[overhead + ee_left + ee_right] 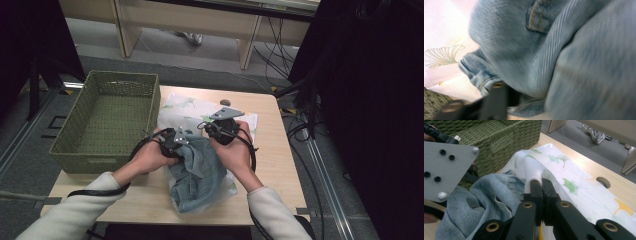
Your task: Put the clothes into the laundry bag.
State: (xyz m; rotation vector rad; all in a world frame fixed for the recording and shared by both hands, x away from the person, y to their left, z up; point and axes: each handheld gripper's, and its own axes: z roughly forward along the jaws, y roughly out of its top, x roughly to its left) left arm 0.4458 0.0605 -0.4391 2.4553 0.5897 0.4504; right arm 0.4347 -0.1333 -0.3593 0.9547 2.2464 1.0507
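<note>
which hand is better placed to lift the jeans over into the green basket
Left, probably. The left gripper is down on the denim jeans, on the side next to the green basket. The right gripper is shut on a fold of the white leaf-print cloth, so it is occupied.

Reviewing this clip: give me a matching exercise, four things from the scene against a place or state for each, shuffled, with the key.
Things:
1. green woven basket
2. denim garment
3. white leaf-print cloth
4. right tongs

Places or states:
A. crumpled on the table between the two hands
B. spread on the table under the denim
C. shut on a fold of white cloth
D. standing at the table's left edge, nothing in it

Pairs: 1-D, 2-A, 3-B, 4-C
</note>
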